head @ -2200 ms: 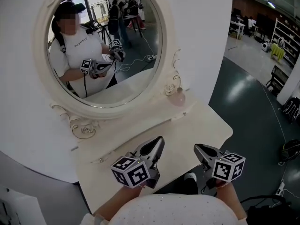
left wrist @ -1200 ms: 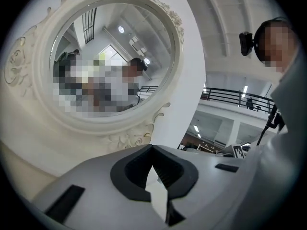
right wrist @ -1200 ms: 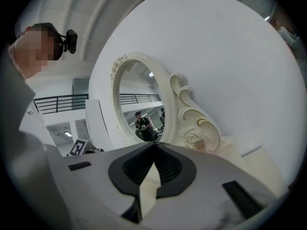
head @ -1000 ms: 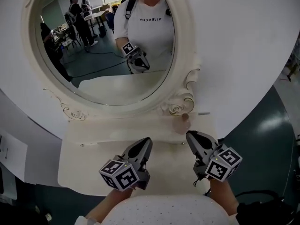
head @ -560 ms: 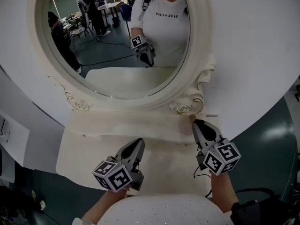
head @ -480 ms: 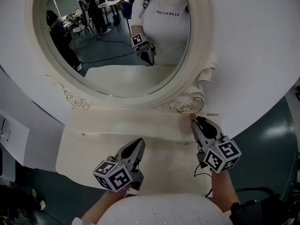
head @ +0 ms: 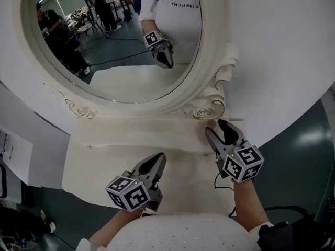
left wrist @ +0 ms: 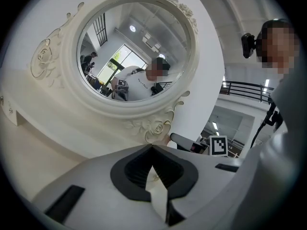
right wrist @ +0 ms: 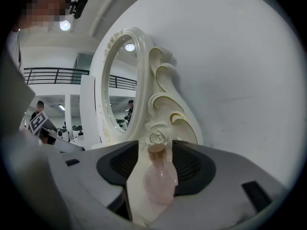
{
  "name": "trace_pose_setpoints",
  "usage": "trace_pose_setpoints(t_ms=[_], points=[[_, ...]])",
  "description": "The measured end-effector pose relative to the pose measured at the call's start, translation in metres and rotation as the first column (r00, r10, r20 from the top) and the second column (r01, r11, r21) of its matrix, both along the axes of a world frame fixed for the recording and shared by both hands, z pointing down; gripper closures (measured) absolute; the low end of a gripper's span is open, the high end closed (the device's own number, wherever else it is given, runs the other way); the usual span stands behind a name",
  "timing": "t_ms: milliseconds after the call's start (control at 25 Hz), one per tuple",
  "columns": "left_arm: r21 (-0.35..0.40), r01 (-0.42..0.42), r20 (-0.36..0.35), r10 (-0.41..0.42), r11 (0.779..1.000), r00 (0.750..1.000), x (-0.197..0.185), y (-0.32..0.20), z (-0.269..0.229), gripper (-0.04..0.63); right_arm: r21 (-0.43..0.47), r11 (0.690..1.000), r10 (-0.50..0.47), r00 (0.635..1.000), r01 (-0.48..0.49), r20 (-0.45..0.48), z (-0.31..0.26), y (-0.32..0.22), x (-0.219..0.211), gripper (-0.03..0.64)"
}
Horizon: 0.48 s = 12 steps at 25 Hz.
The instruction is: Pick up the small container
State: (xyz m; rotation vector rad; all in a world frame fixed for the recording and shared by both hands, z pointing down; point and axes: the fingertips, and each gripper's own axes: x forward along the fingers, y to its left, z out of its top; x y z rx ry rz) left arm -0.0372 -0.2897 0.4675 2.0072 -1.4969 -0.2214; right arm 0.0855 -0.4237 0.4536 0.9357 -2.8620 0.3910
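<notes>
The small container is a pale pink, round-bellied bottle [right wrist: 161, 182] with a cork, standing upright on the cream vanity table [head: 115, 140] at the foot of the mirror's rose carving. My right gripper [right wrist: 156, 146] has the bottle between its jaws. They are opening, and table shows between the left pad and the glass. In the head view the right gripper [head: 219, 131] reaches to the table's back right corner and hides the bottle. My left gripper [head: 159, 159] hovers shut over the table's front middle, its tips [left wrist: 152, 150] touching, with nothing in them.
A large oval mirror [head: 104, 35] in an ornate cream frame rises behind the table against a white wall [head: 282, 46]. The table's right edge lies just beside the right gripper, with dark floor [head: 309, 156] below. People and furniture appear in the mirror's reflection.
The right gripper has moved forward to the carved corner of the mirror frame and its jaws have spread apart. The left gripper stays shut near the front edge.
</notes>
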Motion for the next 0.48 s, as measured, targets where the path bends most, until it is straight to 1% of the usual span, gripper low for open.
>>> trace_pose_setpoints(t_ms=[200, 360, 480], points=[[-0.002, -0.027, 0.008, 0.027, 1.000, 1.000, 0.012, -0.004, -0.002, 0.594, 0.008, 1.000, 0.006, 0.999, -0.006, -0.036, 0.011, -0.003, -0.006, 0.399], [-0.008, -0.032, 0.005, 0.032, 0.999, 0.999, 0.016, -0.005, 0.001, 0.594, -0.024, 0.999, 0.027, 0.999, -0.028, -0.040, 0.018, -0.007, -0.006, 0.402], [-0.010, -0.018, 0.002, 0.018, 1.000, 1.000, 0.013, -0.006, 0.003, 0.592, -0.035, 0.999, 0.019, 0.999, -0.021, -0.050, 0.023, -0.008, -0.009, 0.431]])
